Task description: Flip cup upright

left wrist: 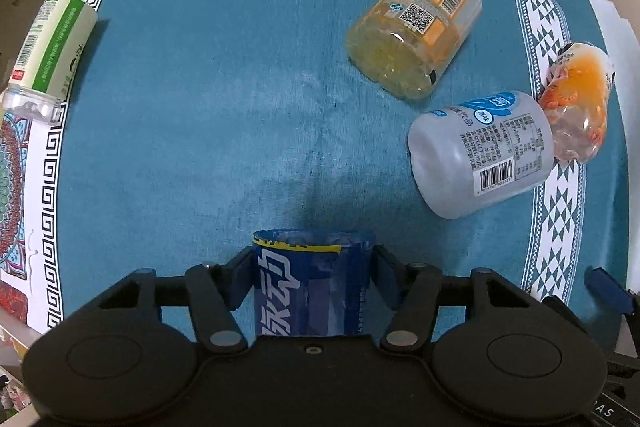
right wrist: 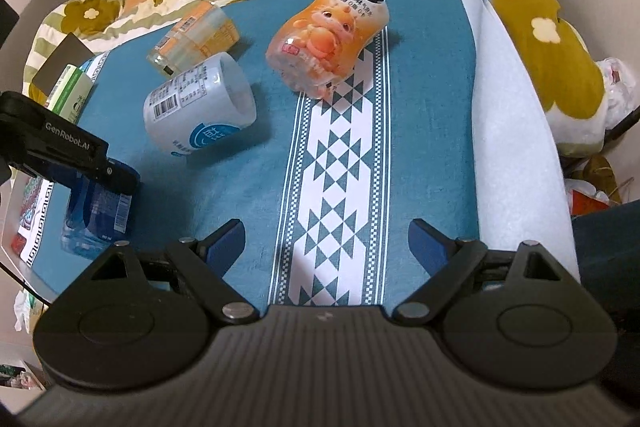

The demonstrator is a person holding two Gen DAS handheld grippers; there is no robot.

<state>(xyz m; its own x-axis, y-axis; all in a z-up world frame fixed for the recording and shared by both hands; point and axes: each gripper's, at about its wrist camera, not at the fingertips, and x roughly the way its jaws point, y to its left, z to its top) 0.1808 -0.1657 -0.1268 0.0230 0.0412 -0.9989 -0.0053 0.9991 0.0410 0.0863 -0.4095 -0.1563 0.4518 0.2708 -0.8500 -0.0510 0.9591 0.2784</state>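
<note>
Progress looks about midway, as a judgement: the left gripper [left wrist: 314,281] is pinching the blue cup [left wrist: 314,287], one finger on each side of its blue printed wall, but the cup does not look stood and released yet. In the left wrist view it fills the bottom centre of the frame, with a ragged cut edge and a strip of yellow at the end pointing away from the camera. In the right wrist view the same cup [right wrist: 94,221] sits at the lower left of the frame, under the left gripper, its clear lower end close to or touching the teal cloth [right wrist: 224,155]; I cannot tell which. Whether the open end faces up or down is not clear from either picture, so the turn itself may or may not be finished.

The cup looks like a cut-down drink bottle: thin clear plastic, blue wrapper with white lettering and a barcode patch.

The right gripper [right wrist: 326,241] is spread wide and holds nothing, hovering above the white patterned band at the lower centre of its frame.

Left to do, likely: seat the cup upright on the cloth and let go.
</note>
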